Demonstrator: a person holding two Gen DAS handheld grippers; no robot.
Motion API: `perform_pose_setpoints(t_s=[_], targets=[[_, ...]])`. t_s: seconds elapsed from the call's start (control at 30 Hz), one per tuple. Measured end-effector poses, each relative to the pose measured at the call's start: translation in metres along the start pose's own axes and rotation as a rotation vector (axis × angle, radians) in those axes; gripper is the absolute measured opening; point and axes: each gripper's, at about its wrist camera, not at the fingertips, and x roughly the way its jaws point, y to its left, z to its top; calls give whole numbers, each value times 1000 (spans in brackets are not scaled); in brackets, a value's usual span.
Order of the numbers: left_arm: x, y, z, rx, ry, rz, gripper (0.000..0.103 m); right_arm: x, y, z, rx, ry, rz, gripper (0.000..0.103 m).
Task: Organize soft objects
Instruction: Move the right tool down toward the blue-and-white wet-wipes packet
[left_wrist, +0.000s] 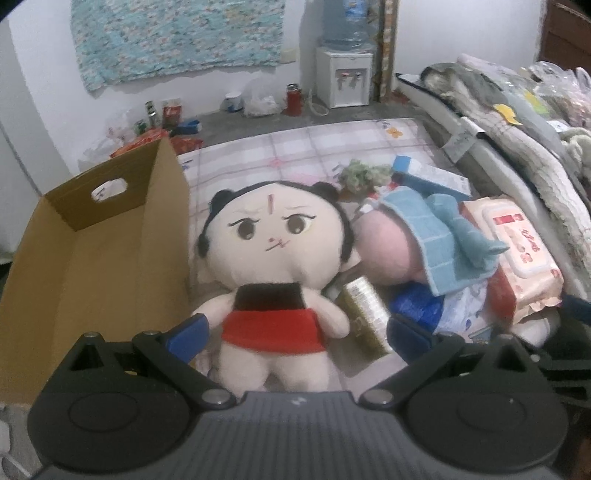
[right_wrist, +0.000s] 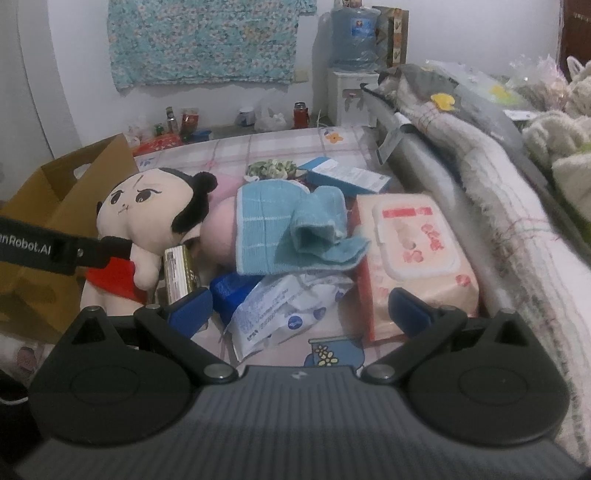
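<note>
Only the left wrist view shows inside the cardboard box (left_wrist: 92, 251) at the bed's left edge; only the right wrist view shows the white wipes pouch (right_wrist: 284, 306) whole. The left tool (left_wrist: 297, 328) is spread wide with the plush doll (left_wrist: 275, 266) between its fingers, untouched, the doll leaning against the box wall. The right tool (right_wrist: 299, 310) is also spread, the pouch just ahead of it, the blue towel (right_wrist: 291, 232) over a pink plush (right_wrist: 219, 229) beyond, the pink wipes pack (right_wrist: 417, 258) toward its right finger.
</note>
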Motion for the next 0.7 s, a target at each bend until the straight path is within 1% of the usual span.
perform_pose_setpoints(t_s=[0.07, 0.1, 0.2, 0.27, 0.37, 0.43, 0.47, 0.5, 0.53, 0.57, 0.6, 0.63, 0.7], targets=[[-1, -3, -1, 14, -28, -29, 103, 2, -6, -6, 18, 2, 26, 102], [-2, -4, -2, 21, -55, -54, 103, 4, -10, -10, 33, 4, 40, 102], [-5, -11, -6, 53, -100, -126, 101, 10, -17, -20, 71, 16, 71, 102], [-4, -17, -7, 81, -113, -177, 95, 15, -20, -27, 93, 17, 88, 102], [-2, -30, -7, 122, -104, -252, 81, 20, -25, -33, 118, 13, 123, 100], [2, -39, -5, 145, -84, -311, 66, 23, -28, -34, 128, 8, 135, 92], [4, -42, -6, 149, -76, -330, 64, 25, -30, -34, 132, 9, 143, 83], [7, -46, -5, 156, -65, -352, 59, 27, -33, -34, 138, 12, 150, 72], [9, -50, -4, 160, -52, -364, 52, 29, -36, -34, 146, 18, 155, 69], [12, -53, -4, 165, -44, -370, 48, 31, -40, -34, 158, 22, 159, 63], [14, -56, -4, 173, -41, -371, 42, 32, -44, -34, 175, 25, 164, 57], [16, -59, -5, 187, -39, -370, 39, 33, -49, -35, 192, 27, 169, 55], [20, -64, -9, 222, -28, -360, 39, 37, -60, -36, 234, 32, 175, 48]])
